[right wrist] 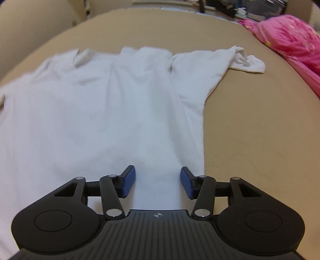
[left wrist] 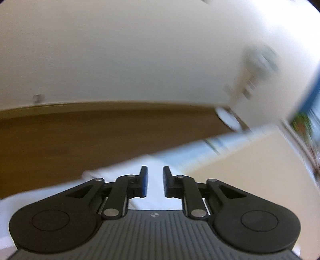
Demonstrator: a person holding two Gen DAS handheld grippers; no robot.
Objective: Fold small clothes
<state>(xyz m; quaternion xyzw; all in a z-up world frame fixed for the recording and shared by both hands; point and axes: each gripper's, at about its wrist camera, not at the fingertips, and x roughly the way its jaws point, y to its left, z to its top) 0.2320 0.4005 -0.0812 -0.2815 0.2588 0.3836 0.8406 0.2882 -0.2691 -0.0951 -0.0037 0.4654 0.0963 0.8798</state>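
Observation:
A white long-sleeved shirt (right wrist: 104, 104) lies spread flat on a tan surface (right wrist: 250, 120), one sleeve reaching to the far right with a crumpled cuff (right wrist: 248, 63). My right gripper (right wrist: 157, 181) is open, low over the shirt's near edge, with cloth showing between its blue pads and nothing held. My left gripper (left wrist: 155, 181) is open with a narrow gap, above white cloth (left wrist: 120, 176) at the shirt's edge. The left wrist view is blurred and tilted toward the wall.
A bright pink bundle of fabric (right wrist: 290, 40) lies at the far right of the surface. Dark clutter sits along the far edge (right wrist: 220, 8). The left wrist view shows a brown floor (left wrist: 80, 136), a pale wall (left wrist: 120, 60) and blurred objects at the right.

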